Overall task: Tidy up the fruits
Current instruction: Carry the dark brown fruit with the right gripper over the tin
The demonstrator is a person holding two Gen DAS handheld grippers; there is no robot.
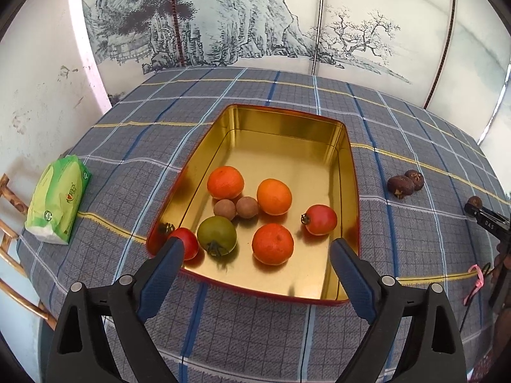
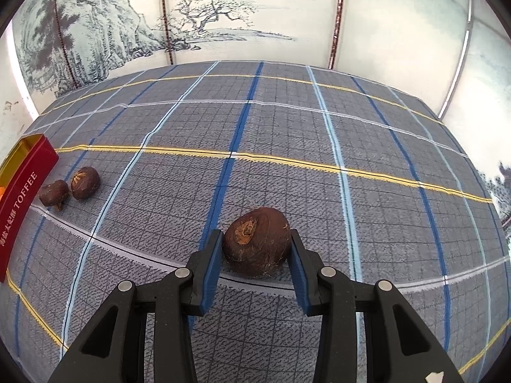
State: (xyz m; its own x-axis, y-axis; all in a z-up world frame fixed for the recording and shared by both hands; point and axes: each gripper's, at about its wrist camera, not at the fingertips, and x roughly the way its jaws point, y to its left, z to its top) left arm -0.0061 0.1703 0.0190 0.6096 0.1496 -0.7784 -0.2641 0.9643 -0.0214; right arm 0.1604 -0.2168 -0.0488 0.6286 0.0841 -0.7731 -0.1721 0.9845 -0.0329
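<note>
A gold tin tray (image 1: 343,172) with a red outer wall holds three oranges (image 1: 274,196), two red tomatoes (image 1: 320,219), a green tomato (image 1: 217,231) and two small brown longans (image 1: 246,207). My left gripper (image 1: 257,252) is open and empty over the tray's near edge. My right gripper (image 2: 256,249) is closed around a dark brown water chestnut (image 2: 257,242) that rests on the cloth. Two more water chestnuts (image 2: 84,182) lie on the cloth beside the tray's red wall (image 2: 22,198); they also show in the left wrist view (image 1: 405,182).
A green tissue pack (image 1: 57,199) lies at the table's left edge, beside a bamboo chair (image 1: 9,223). The blue plaid tablecloth (image 2: 287,127) covers the table. A painted screen (image 1: 223,16) stands behind it. A pink ribbon (image 1: 476,279) lies at the right.
</note>
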